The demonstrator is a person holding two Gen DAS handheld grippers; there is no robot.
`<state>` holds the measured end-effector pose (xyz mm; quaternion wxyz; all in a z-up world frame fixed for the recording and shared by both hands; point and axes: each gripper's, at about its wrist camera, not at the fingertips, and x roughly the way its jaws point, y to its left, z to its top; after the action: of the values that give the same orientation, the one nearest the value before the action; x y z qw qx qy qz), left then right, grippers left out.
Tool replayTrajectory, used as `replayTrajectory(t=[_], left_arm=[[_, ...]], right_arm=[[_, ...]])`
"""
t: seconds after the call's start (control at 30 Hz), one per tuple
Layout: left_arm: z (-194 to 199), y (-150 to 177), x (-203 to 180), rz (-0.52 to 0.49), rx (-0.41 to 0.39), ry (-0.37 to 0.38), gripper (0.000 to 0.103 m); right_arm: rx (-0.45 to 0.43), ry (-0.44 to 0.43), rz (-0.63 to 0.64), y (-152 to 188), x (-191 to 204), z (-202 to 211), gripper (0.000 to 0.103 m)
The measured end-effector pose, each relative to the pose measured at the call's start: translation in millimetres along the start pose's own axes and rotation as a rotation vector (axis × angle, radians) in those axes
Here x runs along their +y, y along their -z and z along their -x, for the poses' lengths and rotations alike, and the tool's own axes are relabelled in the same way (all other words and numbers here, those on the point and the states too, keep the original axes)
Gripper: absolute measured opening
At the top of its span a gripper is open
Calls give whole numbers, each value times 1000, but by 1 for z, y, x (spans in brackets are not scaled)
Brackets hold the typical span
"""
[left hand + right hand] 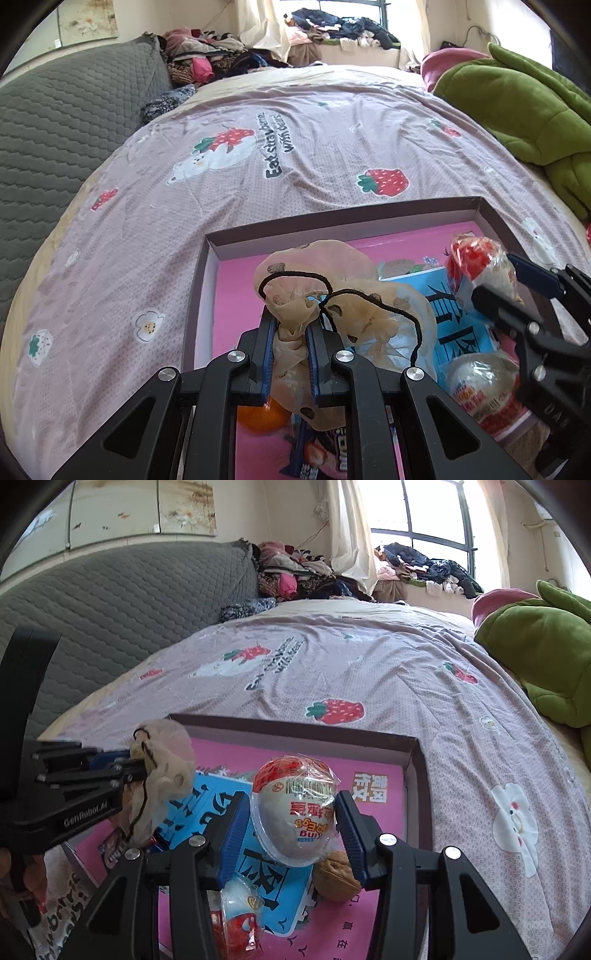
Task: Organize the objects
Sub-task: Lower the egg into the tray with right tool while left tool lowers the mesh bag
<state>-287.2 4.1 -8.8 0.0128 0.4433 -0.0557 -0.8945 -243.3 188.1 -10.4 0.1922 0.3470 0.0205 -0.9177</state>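
Observation:
My left gripper (pixel 290 325) is shut on a beige sheer hair tie (pixel 317 266) with a black elastic loop, and holds it above the left part of a shallow box (pixel 332 218) with a pink floor. The same hair tie (pixel 166 760) shows at the left of the right wrist view, in the left gripper (pixel 142 764). My right gripper (pixel 293 806) is shut on a red-and-white wrapped toy egg (pixel 291 786), its blue pads pressing both sides, over the box (pixel 413 760). From the left wrist view this egg (pixel 476 262) and the right gripper (pixel 511 288) hang at the right.
Inside the box lie a blue card (pixel 266 886), a walnut (pixel 336 878), a second wrapped egg (pixel 240 915), an orange (pixel 262 417) and a snack packet (pixel 325 454). The box rests on a strawberry-print bedsheet (pixel 258 166). A green blanket (pixel 517 107) lies right, a grey quilted headboard (pixel 55 129) left.

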Motion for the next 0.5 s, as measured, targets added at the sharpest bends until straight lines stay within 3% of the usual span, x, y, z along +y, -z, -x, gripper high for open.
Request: replayTrajectory(t=[0.5], left_arm=[[-27,-3,-1,10,73,1,17]], right_arm=[[30,11,10,3,2,-7,49]])
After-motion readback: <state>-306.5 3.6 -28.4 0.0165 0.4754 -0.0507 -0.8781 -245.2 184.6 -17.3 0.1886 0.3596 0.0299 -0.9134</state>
